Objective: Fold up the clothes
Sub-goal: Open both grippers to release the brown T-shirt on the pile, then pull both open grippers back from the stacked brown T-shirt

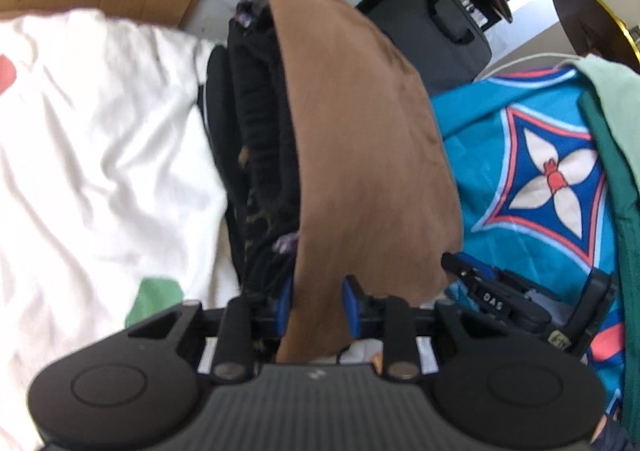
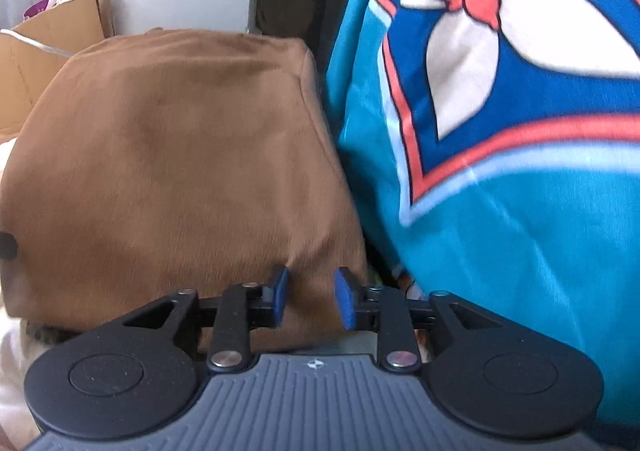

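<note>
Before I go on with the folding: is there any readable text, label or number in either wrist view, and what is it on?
"DAS": white letters on a black band of the right gripper, seen in the left wrist view beside the brown garment.
A small yellowish tag lower on that same gripper: too small and blurred to read.
The turquoise cloth shows only a flower-shaped print, no words.
Right wrist view: no text.

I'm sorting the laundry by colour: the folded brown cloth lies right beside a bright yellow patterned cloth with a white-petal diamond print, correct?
Not quite. The patterned cloth beside the folded brown cloth is turquoise blue, not yellow; its diamond print with white petals is as you say. The right wrist view shows the two side by side, and the left wrist view agrees.
</note>
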A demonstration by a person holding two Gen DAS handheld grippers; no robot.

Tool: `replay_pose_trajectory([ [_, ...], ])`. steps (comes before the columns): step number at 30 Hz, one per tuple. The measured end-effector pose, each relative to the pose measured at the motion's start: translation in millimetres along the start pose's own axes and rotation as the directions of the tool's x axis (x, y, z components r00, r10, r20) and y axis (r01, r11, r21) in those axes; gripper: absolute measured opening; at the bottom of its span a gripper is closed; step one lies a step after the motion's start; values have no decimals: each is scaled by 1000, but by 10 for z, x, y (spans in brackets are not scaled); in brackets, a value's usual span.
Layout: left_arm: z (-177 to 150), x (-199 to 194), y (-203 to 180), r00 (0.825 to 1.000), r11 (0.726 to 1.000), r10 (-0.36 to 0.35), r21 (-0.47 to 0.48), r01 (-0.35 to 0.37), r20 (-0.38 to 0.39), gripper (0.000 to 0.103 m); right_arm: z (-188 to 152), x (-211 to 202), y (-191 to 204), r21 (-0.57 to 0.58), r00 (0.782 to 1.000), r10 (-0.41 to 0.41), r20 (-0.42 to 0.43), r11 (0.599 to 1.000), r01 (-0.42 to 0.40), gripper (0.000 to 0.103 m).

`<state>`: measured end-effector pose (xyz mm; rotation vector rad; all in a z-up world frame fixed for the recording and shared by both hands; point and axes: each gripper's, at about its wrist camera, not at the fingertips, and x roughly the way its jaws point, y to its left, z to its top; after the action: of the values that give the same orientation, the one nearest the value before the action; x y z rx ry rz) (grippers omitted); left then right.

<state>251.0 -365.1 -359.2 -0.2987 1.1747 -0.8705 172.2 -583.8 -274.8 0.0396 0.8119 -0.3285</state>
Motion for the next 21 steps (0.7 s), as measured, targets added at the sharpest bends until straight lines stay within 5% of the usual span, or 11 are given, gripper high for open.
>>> replay_pose_trajectory([
  [3, -91, 32, 61, 1000, 1000, -6, -25, 6, -24, 19, -58, -47, 19, 20, 999, 35, -11, 999, -35, 40],
  [15, -358, -103, 233, 999, 991, -11, -131, 6, -42, 10, -88, -172, 159, 71, 995, 90, -42, 994, -87, 73],
  [21, -381, -268, 210, 998, 991, 44, -123, -50, -52, 18, -102, -234, 165, 184, 992, 104, -76, 979, -88, 92],
])
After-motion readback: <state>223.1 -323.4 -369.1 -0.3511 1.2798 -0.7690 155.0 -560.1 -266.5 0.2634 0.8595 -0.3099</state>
